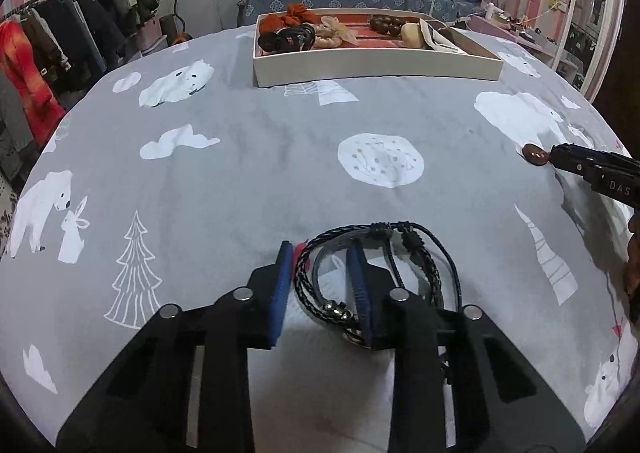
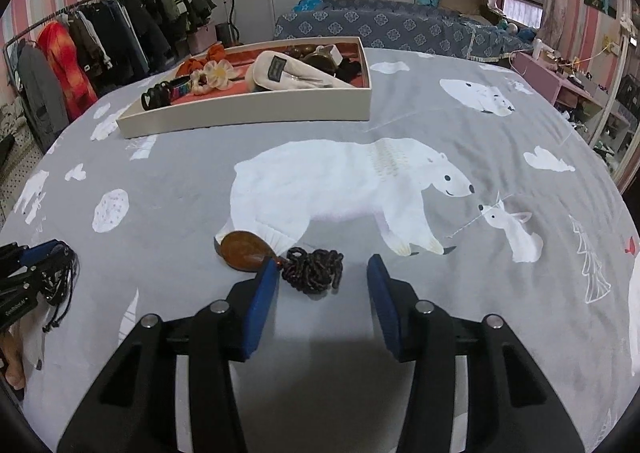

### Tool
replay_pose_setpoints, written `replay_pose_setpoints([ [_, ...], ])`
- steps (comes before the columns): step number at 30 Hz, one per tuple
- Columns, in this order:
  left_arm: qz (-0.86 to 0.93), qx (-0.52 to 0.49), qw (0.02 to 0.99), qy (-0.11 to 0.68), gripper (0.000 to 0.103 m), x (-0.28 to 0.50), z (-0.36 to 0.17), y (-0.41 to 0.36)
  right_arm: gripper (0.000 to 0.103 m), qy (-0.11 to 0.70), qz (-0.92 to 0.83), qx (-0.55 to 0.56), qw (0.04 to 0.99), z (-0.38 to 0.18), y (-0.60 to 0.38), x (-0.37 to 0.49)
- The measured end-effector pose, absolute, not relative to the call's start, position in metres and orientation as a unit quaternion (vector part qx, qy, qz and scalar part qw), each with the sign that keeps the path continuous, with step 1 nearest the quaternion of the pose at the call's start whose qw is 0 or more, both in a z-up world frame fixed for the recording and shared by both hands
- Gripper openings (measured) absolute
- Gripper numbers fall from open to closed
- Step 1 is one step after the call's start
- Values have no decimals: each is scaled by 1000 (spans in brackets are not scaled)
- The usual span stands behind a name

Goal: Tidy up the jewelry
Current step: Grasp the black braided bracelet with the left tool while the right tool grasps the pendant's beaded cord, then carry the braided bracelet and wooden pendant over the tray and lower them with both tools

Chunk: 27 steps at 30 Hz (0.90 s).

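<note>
While the tray (image 2: 248,115) waits at the far side of the bed, we have two pieces of jewelry to bring to it, one in front of each claw.

Our right claw (image 2: 322,273) hangs released, its blue pads spread wide and gripping nothing. Just ahead of it lies the necklace: a brown oval pendant (image 2: 246,253) touching the tip of the left pad, and its dark beaded cord (image 2: 314,271) heaped in the gap between the pads, nearer the left one. The necklace's long axis runs sideways, pendant to the left and cord to the right, roughly across our line of approach. We judge that closing on the heaped cord calls for a slight push forward and down.

Our left claw (image 1: 322,253) straddles the bundle of black braided bracelets (image 1: 376,273) on the gray bedspread (image 1: 240,157). One pad sits outside the loop and one inside it, with the near strands between them. Whether it is clenched on them we cannot tell. From there the tray lies straight ahead, well apart.
</note>
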<state>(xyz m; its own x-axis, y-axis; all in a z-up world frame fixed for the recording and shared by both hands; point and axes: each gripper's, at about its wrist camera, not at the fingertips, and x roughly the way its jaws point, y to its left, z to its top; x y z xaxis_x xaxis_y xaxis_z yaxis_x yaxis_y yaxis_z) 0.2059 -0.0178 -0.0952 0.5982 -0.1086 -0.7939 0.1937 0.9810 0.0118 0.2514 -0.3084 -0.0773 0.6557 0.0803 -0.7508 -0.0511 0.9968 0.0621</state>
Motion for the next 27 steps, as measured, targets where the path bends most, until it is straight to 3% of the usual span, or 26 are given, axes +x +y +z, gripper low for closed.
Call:
replay_pose_setpoints([
  [2,-84,47,893,441,23,207,-95,-17,47,416,36,16,908,-78,-308,254],
  [5,-85,45,893,440,19,208,-94,-16,32,418,40,15,908,-79,-307,256],
  [7,-86,41,893,441,16,209,-94,-15,28,416,39,10,908,-78,-306,256],
  [16,-89,32,894,437,8,212,-91,-13,22,397,29,-10,917,-71,-306,253],
  [27,-88,13,903,420,6,232,-74,-7,17,354,24,-26,934,-51,-306,264],
])
